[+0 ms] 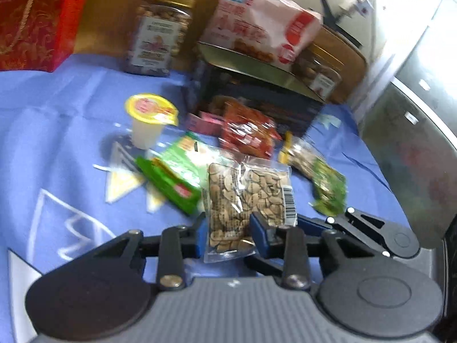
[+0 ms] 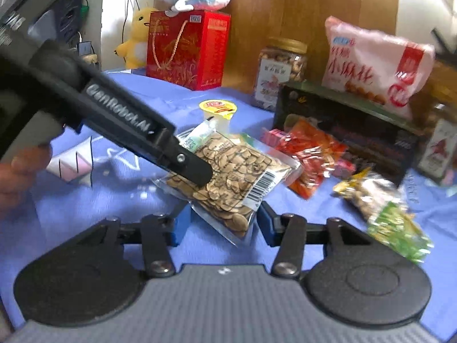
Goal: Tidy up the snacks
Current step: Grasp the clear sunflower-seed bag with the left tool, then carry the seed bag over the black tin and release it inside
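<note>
the left tongs (image 1: 228,235) are closed on the near end of a clear bag of seeds (image 1: 248,197), their blue pads (image 1: 260,235) pressing it from both sides. the right tongs (image 2: 221,223) stand a little apart around another corner of the same bag (image 2: 228,177); whether their pads touch it cannot be told. the bag is lifted just above the blue cloth on the surface (image 1: 71,120). just beyond it to the left lie a green packet (image 1: 171,177) and a jelly cup with a yellow lid (image 1: 148,120); ahead lies a red packet (image 1: 248,131), and to the right a packet of nuts (image 1: 317,171). farther off stands a dark box (image 1: 254,97) with a pink bag (image 1: 265,31) on it, a jar of nuts (image 1: 160,34) and a red gift box (image 1: 37,20).
</note>
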The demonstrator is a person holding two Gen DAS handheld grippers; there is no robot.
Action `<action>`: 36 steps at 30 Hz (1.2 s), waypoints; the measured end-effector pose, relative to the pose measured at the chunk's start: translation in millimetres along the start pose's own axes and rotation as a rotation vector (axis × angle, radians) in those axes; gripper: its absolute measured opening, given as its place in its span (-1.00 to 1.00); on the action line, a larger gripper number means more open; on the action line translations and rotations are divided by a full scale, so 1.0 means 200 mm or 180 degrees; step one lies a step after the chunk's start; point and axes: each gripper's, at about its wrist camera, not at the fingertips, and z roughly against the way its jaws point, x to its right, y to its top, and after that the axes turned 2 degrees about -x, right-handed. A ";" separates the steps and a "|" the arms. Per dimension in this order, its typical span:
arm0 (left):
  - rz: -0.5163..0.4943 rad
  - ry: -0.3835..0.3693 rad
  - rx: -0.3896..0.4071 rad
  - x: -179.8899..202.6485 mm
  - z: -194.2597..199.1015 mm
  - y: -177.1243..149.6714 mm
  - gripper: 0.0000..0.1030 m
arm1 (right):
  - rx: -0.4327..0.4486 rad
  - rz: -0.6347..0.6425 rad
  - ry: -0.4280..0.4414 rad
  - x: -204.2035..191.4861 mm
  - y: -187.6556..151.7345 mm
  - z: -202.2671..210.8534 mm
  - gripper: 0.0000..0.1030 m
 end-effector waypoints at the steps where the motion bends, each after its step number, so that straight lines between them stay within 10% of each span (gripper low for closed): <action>1: -0.0032 -0.0028 -0.0029 0.03 -0.02 -0.01 -0.41 | -0.0001 -0.0005 -0.0050 0.01 -0.02 0.02 0.03; 8: -0.0425 -0.0157 -0.0104 0.25 -0.12 0.02 -0.40 | 0.0008 -0.0227 -0.0336 0.15 -0.07 0.12 0.00; 19: -0.0586 -0.0019 0.0520 0.35 -0.10 0.60 -0.37 | 0.0591 -0.0225 -0.0612 0.40 0.38 -0.06 0.01; 32: -0.0312 -0.0058 0.0209 0.25 -0.57 0.95 -0.35 | 0.0259 -0.0384 -0.0894 0.73 0.47 -0.39 0.05; 36: -0.0297 0.0036 0.0078 0.27 -0.68 0.94 -0.38 | 0.0342 -0.0383 -0.1106 0.76 0.44 -0.37 0.46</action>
